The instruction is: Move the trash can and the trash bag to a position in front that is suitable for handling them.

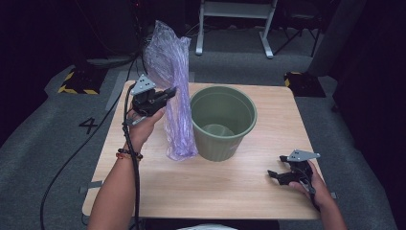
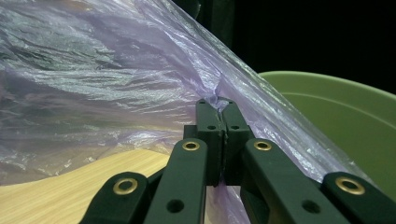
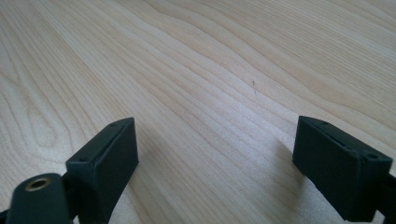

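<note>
A thin purple plastic bag hangs upright just left of a green plastic bin on the wooden table. My left gripper is shut on the bag's side, well above the tabletop. Seen from the left gripper view, the two pads pinch a fold of the purple film, with the green bin rim behind at the right. My right gripper rests low at the table's near right, open, its fingers wide apart over bare wood.
The bin stands empty at the table's middle. Beyond the far edge are grey carpet, a white desk frame and yellow-black floor blocks. A black cable trails from my left gripper along the forearm.
</note>
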Demonstrator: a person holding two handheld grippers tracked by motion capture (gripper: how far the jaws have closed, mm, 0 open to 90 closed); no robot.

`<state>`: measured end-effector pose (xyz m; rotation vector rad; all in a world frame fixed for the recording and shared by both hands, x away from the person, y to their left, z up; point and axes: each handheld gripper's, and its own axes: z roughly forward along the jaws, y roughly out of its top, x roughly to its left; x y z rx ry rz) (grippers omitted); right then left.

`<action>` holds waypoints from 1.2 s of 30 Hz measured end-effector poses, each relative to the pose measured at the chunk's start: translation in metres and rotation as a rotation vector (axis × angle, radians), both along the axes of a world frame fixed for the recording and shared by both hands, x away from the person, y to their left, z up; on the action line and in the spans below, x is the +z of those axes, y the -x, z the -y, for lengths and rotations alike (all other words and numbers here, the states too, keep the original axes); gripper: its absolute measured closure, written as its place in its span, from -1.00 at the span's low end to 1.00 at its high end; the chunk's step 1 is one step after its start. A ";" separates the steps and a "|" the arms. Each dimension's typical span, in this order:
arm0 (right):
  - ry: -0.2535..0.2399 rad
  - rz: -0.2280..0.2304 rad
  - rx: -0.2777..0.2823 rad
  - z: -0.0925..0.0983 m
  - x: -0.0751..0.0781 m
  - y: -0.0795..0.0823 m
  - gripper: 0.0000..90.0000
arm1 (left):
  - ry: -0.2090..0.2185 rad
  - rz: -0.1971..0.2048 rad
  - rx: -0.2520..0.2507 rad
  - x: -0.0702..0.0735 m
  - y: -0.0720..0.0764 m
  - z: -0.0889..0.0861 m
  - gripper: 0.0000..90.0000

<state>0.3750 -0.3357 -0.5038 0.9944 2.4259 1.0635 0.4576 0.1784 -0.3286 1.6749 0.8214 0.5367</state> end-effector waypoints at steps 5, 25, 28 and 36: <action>-0.001 0.000 0.001 0.000 0.000 0.000 -0.69 | 0.000 0.000 -0.018 0.005 -0.004 0.006 0.98; -0.001 0.000 -0.001 0.000 0.000 0.000 -0.70 | 0.024 0.019 -0.054 0.030 -0.017 0.029 0.98; -0.001 0.000 -0.002 0.000 0.000 0.000 -0.70 | 0.036 0.021 -0.054 0.037 -0.021 0.031 0.98; -0.001 0.000 -0.002 0.000 0.000 0.000 -0.70 | 0.044 0.042 -0.067 0.055 -0.031 0.046 0.98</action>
